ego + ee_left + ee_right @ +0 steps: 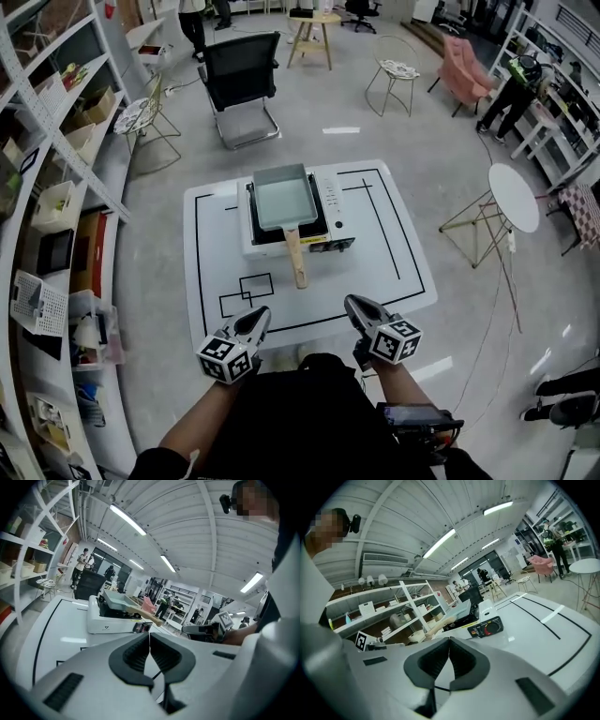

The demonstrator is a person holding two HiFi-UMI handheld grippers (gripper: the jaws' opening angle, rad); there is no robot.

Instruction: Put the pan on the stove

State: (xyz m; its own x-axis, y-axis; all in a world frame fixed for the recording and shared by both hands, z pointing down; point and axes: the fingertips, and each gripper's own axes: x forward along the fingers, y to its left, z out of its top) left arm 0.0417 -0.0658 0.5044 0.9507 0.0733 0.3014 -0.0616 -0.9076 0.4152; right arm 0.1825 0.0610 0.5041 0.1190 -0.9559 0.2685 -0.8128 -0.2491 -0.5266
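Along our left side, shelving (70, 141): we count one long white rack, its shelves loaded with bins and boxes.
Table (220, 234): one, white and marked with black lines, straight ahead of us on the grey floor.
Seats: we count four beyond the table. One is a black office chair (241, 80), one a pink armchair (464, 70), and two are wire chairs (394, 75) (145, 112).
Side table (514, 197): one, round and white, off to the right and well apart from the main table.
Stove (336, 202): one white single-burner unit, standing at the far middle of the table with its control strip on the right-hand side.
Pan (281, 199): one, rectangular and pale green, sitting on the stove. Its one wooden handle (296, 258) reaches past the stove's front edge toward us, above the tabletop.
Grippers: we hold two, both at the near edge of the table and well apart from the pan.
Left gripper (261, 314): clenched, its dark pads (136, 656) meeting with nothing between them. It points toward the stove.
Right gripper (354, 305): clenched too, pad against pad, gripping nothing.
Marker cubes: two, one on each gripper (225, 358) (396, 339).
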